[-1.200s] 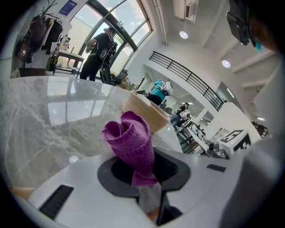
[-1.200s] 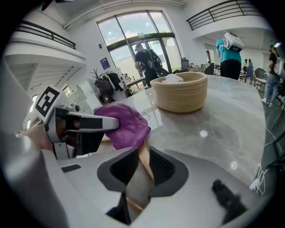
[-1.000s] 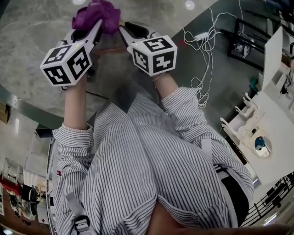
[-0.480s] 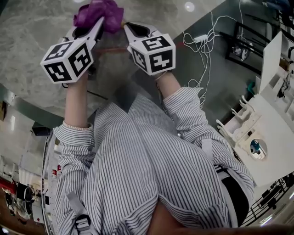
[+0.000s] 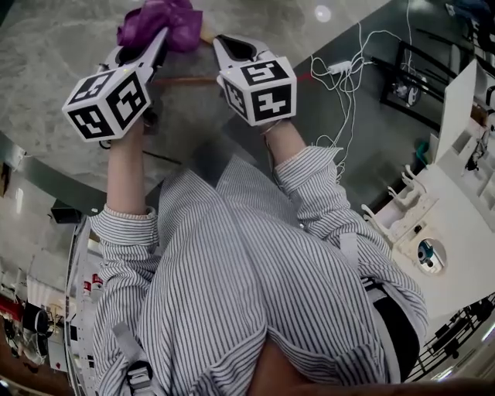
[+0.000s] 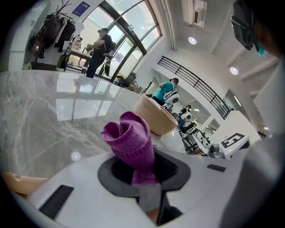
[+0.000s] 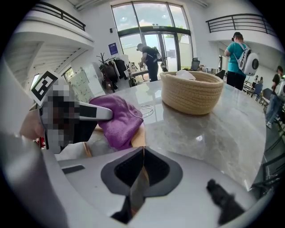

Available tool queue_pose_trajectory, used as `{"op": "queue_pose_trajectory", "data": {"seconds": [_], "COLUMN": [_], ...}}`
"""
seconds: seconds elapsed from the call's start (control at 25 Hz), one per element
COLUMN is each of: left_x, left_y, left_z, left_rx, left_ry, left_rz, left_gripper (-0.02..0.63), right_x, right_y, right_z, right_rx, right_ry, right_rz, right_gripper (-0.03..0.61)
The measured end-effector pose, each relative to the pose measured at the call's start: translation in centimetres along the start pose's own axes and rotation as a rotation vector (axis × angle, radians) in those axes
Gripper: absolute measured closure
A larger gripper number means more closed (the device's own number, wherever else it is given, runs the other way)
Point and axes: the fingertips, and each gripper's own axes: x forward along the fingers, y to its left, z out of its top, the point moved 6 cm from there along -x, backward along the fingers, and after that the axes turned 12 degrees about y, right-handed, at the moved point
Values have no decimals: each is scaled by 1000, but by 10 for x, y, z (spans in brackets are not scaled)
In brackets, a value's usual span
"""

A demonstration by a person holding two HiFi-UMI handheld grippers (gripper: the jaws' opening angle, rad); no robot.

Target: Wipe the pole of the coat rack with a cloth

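Note:
My left gripper is shut on a purple cloth that bunches up past its tips at the top of the head view. In the left gripper view the cloth stands rolled up out of the closed jaws of the gripper. My right gripper is just right of it, jaws together with nothing between them. The right gripper view shows its jaws meeting in a thin line. A tan wooden piece, which may be the pole, rises just past the tips against the cloth.
A grey marble top lies under both grippers. On it stands a woven basket. White cables trail on the dark floor to the right, near white furniture. People stand in the background hall.
The left gripper and the cloth have drifted slightly left and up. The right gripper has barely moved.

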Motion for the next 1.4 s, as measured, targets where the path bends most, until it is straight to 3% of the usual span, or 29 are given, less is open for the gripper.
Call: {"op": "queue_pose_trajectory", "data": {"seconds": [0.36,1.4], "left_x": [-20,-81], "left_y": [14,51], "left_z": [-8,-46], "left_rx": [-30,-168], "left_ry": [-39,-113], "left_rz": [48,138], "left_gripper": [523,523], "right_x": [1,1], "right_y": [4,8], "right_z": [-1,-1], "right_rx": [-56,-90], "right_ry": [-9,-27], "right_rz": [-43,-59], "right_gripper": [560,560]}}
